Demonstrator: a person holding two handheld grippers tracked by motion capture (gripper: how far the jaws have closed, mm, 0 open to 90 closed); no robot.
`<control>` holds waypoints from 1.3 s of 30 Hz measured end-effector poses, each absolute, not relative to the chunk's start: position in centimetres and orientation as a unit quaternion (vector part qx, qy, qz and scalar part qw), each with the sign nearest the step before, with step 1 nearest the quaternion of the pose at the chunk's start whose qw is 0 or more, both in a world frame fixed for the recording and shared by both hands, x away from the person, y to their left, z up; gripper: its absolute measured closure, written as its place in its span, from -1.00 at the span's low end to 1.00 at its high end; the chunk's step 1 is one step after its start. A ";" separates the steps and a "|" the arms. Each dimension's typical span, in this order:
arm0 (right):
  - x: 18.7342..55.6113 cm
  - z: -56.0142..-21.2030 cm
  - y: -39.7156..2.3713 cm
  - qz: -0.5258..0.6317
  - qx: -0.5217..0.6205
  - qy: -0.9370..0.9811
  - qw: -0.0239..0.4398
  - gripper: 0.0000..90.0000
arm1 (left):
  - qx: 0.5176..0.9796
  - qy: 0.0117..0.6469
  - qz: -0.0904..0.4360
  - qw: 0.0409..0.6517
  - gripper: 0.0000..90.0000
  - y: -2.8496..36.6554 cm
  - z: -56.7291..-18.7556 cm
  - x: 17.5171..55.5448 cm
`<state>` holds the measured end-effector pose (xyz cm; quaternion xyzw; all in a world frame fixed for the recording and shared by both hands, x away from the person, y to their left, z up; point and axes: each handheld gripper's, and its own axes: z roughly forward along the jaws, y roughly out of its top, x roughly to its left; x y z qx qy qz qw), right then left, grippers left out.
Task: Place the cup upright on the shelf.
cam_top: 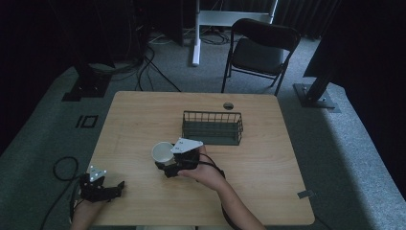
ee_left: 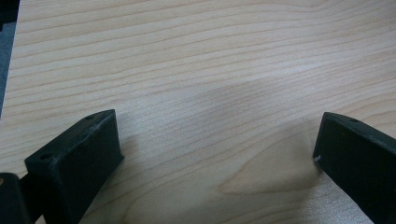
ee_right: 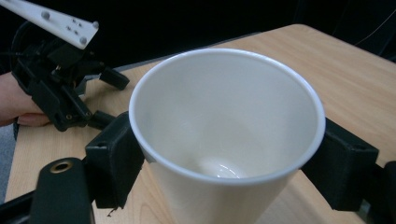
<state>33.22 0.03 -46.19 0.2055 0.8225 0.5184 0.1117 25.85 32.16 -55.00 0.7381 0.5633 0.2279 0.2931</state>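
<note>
A white paper cup (cam_top: 162, 152), empty inside, sits at the middle of the wooden table (cam_top: 268, 158). My right gripper (cam_top: 166, 163) is shut on it. In the right gripper view the two black jaws press the cup (ee_right: 226, 116) from both sides just under its rim. I cannot tell whether its base touches the table. My left gripper (cam_top: 114, 188) hovers low at the table's front left corner, open and holding nothing. Its own view has bare wood between the wide-apart jaws of that gripper (ee_left: 217, 154).
A dark wire basket (cam_top: 212, 127) stands just beyond the cup, toward the table's back. A round cable hole (cam_top: 228, 106) lies near the far edge. Behind the table is a folding chair (cam_top: 261, 48). Cables trail on the floor at the left.
</note>
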 end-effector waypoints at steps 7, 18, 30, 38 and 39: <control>33.7 -44.6 -1.1 0.525 0.205 0.816 0.126 -0.56 | 0.738 0.563 0.228 0.293 -0.98 32.2 -55.0 25.8; 34.8 -42.0 -3.7 0.538 0.222 0.797 0.159 -0.56 | 0.738 0.564 0.228 0.293 -0.98 32.2 -55.0 25.8; 36.3 -39.6 -6.5 0.550 0.251 0.773 0.193 -0.56 | 0.739 0.563 0.227 0.293 -0.98 32.2 -55.0 25.8; 37.5 -38.7 -8.6 0.548 0.287 0.753 0.224 -0.56 | 0.738 0.563 0.227 0.293 -0.98 32.2 -55.0 25.8; 37.6 -38.6 -8.8 0.545 0.290 0.752 0.231 -0.56 | 0.738 0.563 0.227 0.293 -0.98 32.2 -55.0 25.8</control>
